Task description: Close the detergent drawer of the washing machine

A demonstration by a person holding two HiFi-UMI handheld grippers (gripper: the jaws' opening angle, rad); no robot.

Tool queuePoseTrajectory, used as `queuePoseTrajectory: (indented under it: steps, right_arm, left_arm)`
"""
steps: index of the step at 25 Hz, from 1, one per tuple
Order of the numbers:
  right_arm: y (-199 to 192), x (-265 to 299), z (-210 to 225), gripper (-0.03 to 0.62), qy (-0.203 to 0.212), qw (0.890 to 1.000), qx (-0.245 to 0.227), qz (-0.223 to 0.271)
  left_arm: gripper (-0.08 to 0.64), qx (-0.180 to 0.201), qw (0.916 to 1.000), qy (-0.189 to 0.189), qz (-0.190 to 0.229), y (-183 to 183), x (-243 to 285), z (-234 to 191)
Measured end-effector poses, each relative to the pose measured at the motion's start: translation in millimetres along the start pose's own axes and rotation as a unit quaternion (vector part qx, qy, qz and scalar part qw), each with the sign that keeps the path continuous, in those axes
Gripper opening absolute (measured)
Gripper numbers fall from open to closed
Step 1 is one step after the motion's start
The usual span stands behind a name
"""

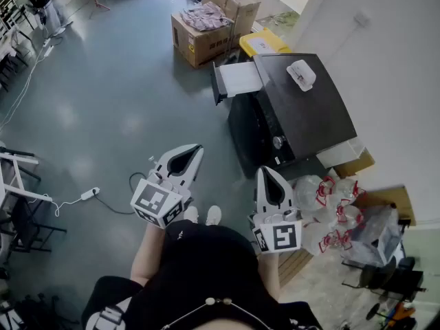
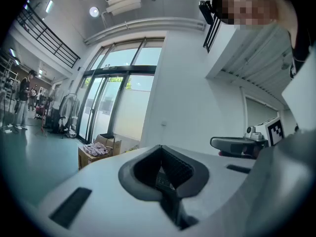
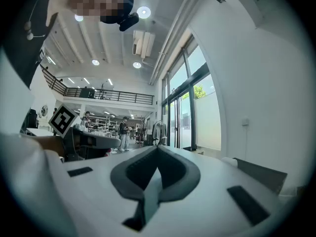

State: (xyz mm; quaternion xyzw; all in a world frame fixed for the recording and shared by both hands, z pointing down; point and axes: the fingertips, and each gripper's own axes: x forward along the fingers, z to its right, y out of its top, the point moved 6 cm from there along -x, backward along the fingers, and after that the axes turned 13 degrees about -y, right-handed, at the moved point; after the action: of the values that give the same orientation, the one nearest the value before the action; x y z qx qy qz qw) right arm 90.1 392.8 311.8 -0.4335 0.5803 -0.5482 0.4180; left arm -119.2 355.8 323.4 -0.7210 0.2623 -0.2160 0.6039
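Observation:
The washing machine (image 1: 295, 112) has a dark top and stands against the right wall. Its white detergent drawer (image 1: 237, 80) sticks out to the left from the far end. A small white item (image 1: 301, 74) lies on the top. My left gripper (image 1: 196, 148) is shut and empty, held level over the floor, well short of the machine. My right gripper (image 1: 265, 171) is also shut and empty, just in front of the machine's near corner. In the left gripper view the shut jaws (image 2: 160, 148) face a glass door. The right gripper's jaws (image 3: 158, 148) meet with nothing between them.
Cardboard boxes (image 1: 206, 29) with cloth on top and a yellow box (image 1: 263, 43) stand beyond the drawer. White plastic bags (image 1: 330, 208) are piled right of my right gripper. A power strip with cable (image 1: 89, 194) lies on the floor at left, near a white rack (image 1: 14, 177).

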Motion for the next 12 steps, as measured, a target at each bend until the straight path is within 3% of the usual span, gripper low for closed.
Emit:
queuePoseTrajectory:
  steps: [12]
  right_arm:
    - [-1.4,5.3,3.9,0.003,0.012,1.0,0.021,-0.001]
  left_arm:
    - [0.006,-0.004,1.0,0.008,-0.003,0.4,2.4,-3.7]
